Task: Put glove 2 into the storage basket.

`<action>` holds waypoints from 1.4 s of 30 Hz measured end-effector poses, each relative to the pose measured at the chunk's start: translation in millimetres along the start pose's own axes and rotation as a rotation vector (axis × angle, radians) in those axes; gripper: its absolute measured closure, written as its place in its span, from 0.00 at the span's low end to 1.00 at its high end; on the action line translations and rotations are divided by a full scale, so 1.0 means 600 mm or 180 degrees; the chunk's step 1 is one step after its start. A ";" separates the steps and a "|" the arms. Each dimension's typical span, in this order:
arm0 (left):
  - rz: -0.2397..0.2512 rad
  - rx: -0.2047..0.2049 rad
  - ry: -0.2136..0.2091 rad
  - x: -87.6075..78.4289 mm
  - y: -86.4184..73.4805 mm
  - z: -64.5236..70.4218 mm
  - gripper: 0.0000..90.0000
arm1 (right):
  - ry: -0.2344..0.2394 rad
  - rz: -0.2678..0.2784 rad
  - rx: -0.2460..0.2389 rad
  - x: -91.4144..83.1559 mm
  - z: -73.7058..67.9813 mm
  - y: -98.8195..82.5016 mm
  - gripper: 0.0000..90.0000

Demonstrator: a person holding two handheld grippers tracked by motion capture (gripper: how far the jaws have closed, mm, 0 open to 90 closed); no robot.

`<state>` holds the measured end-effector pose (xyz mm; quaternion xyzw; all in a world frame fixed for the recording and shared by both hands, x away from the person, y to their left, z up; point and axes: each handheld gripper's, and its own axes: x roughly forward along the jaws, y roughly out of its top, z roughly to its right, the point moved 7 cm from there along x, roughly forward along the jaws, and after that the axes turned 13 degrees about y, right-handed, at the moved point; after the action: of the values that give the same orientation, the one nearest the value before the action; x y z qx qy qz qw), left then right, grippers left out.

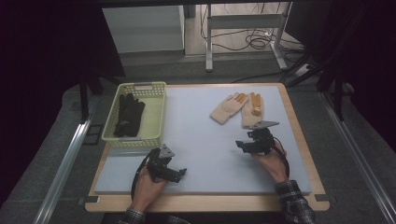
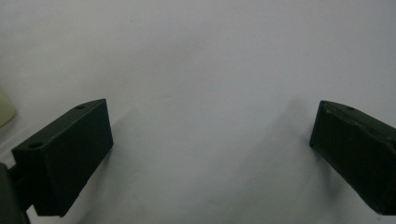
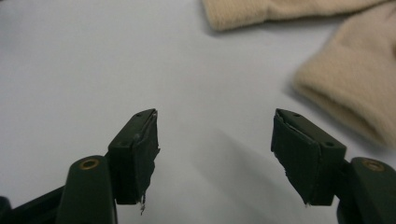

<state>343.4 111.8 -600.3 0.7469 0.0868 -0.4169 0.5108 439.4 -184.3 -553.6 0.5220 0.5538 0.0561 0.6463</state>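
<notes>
Two beige knit gloves with orange fingertips lie side by side at the far right of the grey mat (image 1: 201,140): one glove (image 1: 228,108) to the left, the other glove (image 1: 252,110) to the right. Their cuffs, the left glove's (image 3: 280,11) and the right glove's (image 3: 355,79), show just ahead of my right gripper (image 3: 215,140), which stands open with nothing between its jaws. From above, the right gripper (image 1: 247,143) hovers just short of the right glove's cuff. My left gripper (image 1: 173,171) is low over the mat's near left, open and empty (image 2: 210,140).
A pale yellow-green basket (image 1: 140,87) stands at the mat's far left with a pair of black gloves (image 1: 128,114) inside. The mat covers a wooden table (image 1: 299,135). Beyond the table are desk legs and cables on the floor.
</notes>
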 end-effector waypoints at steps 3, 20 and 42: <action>0.0002 -0.0003 -0.0002 0.000 0.000 0.000 0.00 | -0.0002 -0.0031 -0.0011 0.018 0.005 0.019 0.38; -0.0008 0.0003 -0.0010 0.000 -0.001 -0.001 0.00 | -0.0043 -0.0107 -0.0152 0.112 0.037 0.121 0.57; -0.0011 0.0008 -0.0014 0.000 -0.001 -0.001 0.00 | -0.0467 -0.0365 -0.0288 0.167 0.065 0.135 0.82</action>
<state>343.5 112.7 -600.5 0.7464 0.0865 -0.4195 0.5093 548.4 -106.5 -565.6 0.4624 0.5309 0.0055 0.7102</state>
